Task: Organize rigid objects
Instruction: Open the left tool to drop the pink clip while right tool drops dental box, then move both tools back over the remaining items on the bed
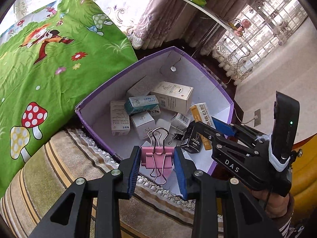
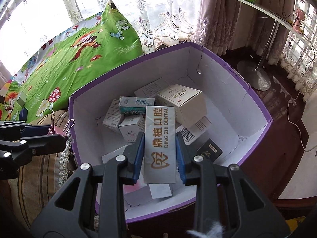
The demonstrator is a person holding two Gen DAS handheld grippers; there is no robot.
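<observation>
A purple cardboard box (image 1: 216, 83) (image 2: 247, 91) with white inner walls holds several small cartons. My left gripper (image 1: 157, 163) is shut on a pink binder clip (image 1: 157, 157), held over the box's near edge. My right gripper (image 2: 160, 154) is shut on a tall silver carton printed "DING ZHI DENTAL" (image 2: 160, 144), held upright above the box's inside. In the left wrist view the right gripper (image 1: 221, 130) reaches in from the right with that carton's yellow side (image 1: 200, 112) showing. In the right wrist view the left gripper (image 2: 39, 134) and the pink clip (image 2: 57, 130) sit at the box's left wall.
Inside the box lie a cream carton (image 2: 183, 104), a teal carton (image 2: 136, 104), a black carton (image 1: 193, 138) and a small black binder clip (image 1: 177, 136). A green cartoon-print pillow (image 1: 49, 59) lies left of the box on a striped cover (image 1: 65, 170). Curtains and a lamp stand (image 2: 255, 77) stand behind.
</observation>
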